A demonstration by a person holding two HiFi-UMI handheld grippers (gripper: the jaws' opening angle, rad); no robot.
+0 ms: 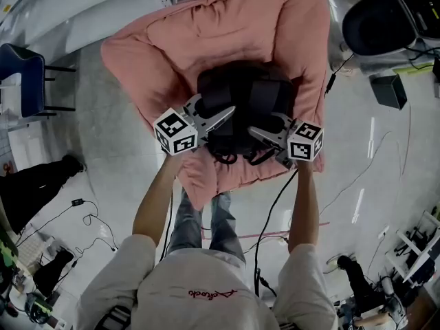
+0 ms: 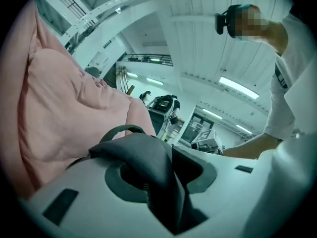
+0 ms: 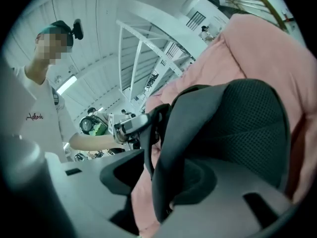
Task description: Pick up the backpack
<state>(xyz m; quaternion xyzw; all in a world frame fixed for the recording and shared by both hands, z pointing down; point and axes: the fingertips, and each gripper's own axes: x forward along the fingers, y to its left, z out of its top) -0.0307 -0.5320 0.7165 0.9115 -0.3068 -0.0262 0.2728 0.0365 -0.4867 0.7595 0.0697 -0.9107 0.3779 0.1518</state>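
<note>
The pink beanbag chair (image 1: 227,26) holds the black backpack (image 1: 244,98) in its hollow, against the back cushion. The left gripper (image 1: 218,119) is at the backpack's left side, its jaws partly closed and clamped on a dark strap (image 2: 148,162). The right gripper (image 1: 265,135) is at the right side, its jaws partly closed and clamped on a padded strap (image 3: 198,148).

Backpack (image 1: 240,105) blk, strap mesh dk grey. Cushion (image 1: 227,26) pink. Left gripper (image 1: 221,117) & right gripper (image 1: 261,133): pale grey jaws, cubes white w/ blk square markers. Near: shirt (image 1: 206,287) white, red script; jeans (image 1: 199,218) blue-grey. Far left chair (image 1: 20,74) blue.
</note>
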